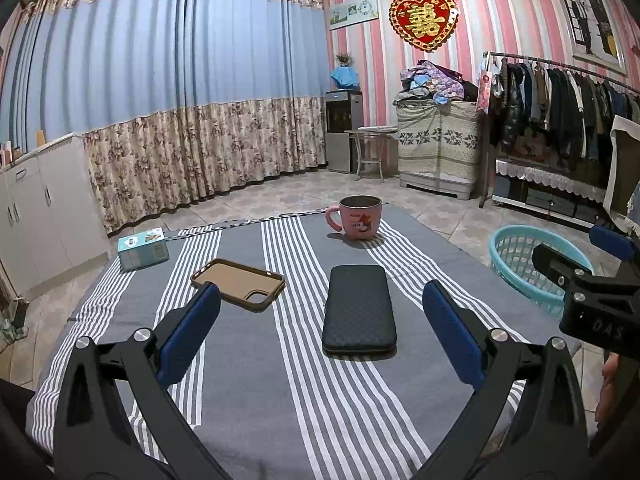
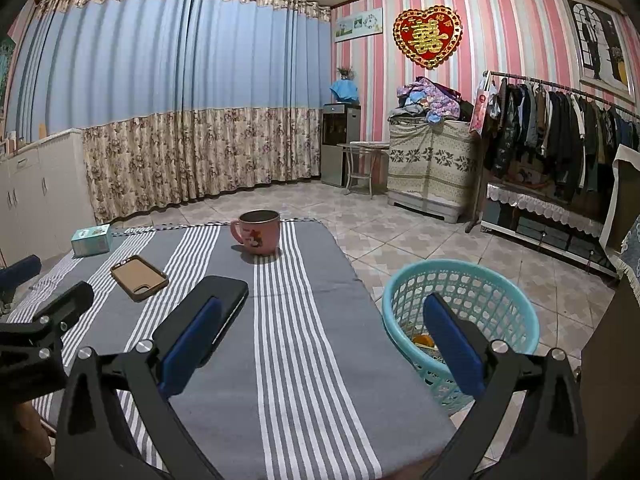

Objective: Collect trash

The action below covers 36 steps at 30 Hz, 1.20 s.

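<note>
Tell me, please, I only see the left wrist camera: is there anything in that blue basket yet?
Observer: Yes. The right wrist view looks down into the basket, and something orange lies at its bottom. I can't tell what it is.
Operator: Is the other gripper holding anything?
Observer: No. The right gripper is open and empty, above the striped cloth.
Operator: Is the basket on the table?
Observer: No. It stands on the tiled floor, right beside the table's right edge.
</note>
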### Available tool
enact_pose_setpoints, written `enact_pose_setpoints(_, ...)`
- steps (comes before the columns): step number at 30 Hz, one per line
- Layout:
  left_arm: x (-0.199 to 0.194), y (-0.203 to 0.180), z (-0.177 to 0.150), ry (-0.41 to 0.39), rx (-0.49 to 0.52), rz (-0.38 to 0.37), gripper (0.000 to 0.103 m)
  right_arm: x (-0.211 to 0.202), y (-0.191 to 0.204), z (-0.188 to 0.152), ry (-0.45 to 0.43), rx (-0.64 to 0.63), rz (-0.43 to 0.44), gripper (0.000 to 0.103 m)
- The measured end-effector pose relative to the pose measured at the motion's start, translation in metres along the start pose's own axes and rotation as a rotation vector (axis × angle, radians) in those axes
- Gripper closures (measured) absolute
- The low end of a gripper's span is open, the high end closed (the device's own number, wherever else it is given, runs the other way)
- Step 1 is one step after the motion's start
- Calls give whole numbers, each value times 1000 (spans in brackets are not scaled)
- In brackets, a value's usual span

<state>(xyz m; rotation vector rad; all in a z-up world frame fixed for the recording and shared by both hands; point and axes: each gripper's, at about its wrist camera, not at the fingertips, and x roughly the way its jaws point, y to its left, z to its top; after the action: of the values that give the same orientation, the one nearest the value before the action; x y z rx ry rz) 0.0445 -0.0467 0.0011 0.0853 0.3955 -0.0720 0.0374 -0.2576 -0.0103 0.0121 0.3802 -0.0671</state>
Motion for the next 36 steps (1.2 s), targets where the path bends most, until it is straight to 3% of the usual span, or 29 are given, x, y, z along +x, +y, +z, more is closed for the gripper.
enact_pose_setpoints(36, -3, -1, 1, -11, -11, 3, 5, 1, 3, -2, -9, 1, -5, 4)
